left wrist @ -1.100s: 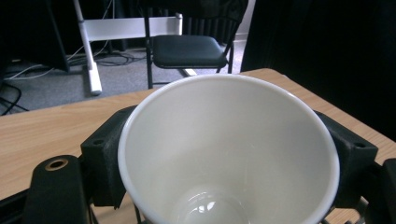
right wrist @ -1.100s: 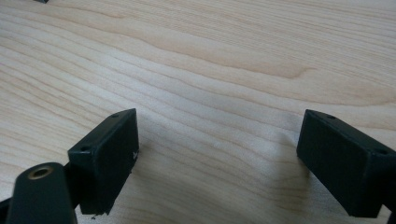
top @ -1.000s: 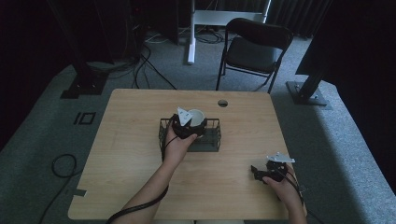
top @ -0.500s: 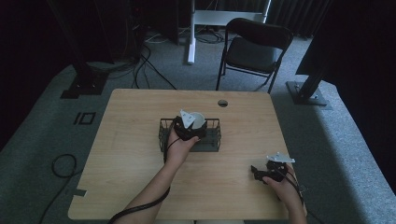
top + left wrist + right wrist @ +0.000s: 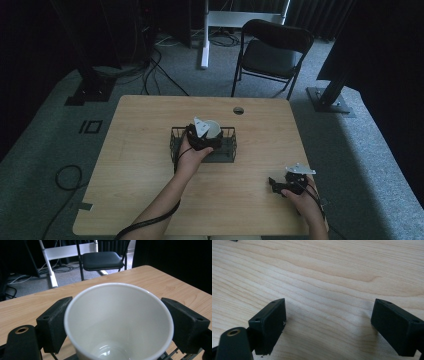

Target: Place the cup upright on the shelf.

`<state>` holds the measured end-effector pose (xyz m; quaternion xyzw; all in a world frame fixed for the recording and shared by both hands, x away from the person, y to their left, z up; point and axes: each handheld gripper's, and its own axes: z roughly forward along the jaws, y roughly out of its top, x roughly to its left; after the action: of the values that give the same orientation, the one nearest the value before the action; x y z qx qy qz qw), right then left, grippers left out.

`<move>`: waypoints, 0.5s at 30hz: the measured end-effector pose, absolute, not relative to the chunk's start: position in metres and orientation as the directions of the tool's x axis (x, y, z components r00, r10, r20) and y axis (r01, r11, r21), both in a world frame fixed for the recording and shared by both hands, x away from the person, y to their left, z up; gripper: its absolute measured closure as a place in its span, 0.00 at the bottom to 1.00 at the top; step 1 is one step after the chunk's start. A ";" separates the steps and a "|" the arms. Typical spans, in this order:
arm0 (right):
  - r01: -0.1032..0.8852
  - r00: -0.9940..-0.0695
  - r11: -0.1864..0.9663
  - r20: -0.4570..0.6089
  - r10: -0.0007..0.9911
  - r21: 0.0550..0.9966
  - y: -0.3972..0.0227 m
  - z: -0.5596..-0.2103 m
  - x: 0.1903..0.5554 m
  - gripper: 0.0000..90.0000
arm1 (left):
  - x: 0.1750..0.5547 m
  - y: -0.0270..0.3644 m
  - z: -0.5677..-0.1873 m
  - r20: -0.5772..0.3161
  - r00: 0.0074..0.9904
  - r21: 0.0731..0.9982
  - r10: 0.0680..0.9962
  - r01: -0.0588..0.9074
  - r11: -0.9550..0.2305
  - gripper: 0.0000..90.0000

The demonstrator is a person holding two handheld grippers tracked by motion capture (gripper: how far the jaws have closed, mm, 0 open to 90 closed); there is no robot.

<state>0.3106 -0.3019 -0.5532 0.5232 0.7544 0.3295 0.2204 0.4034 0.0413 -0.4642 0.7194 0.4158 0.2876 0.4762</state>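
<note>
On the wooden counter (image 5: 150,165), near its middle, stands a black wire basket (image 5: 227,150), and the left tool (image 5: 202,137) is over it, held by the person's left hand (image 5: 187,155) with the forearm coming in from the near edge. In the left gripper view this tool's two black jaws press against opposite sides of a white paper cup (image 5: 118,322), one at the cup's left wall and one at its right, just under the rim; the cup is upright, its mouth open toward the camera and its inside bare. Thin basket wires show just below the cup at the bottom right of that view, and from above the cup (image 5: 211,129) sits over the basket's left half; whether it touches the basket floor cannot be told. Well apart, toward the near right corner of the counter, the right hand (image 5: 302,200) holds the right tool (image 5: 280,186) low over the bare wood. In the right gripper view its jaws stand wide apart with nothing between them. Beyond the far edge of the counter, a black folding chair (image 5: 272,50) stands on the grey carpet.
</note>
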 end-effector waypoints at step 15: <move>0.644 -0.356 0.236 0.011 0.935 0.728 -0.302 -0.553 0.311 0.14 | 0.391 0.057 -0.452 0.029 0.515 0.925 0.857 0.311 -0.219 0.08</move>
<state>0.3106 -0.3019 -0.5532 0.5229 0.7547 0.3292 0.2206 0.3908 0.0566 -0.4523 0.7267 0.4019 0.2849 0.4787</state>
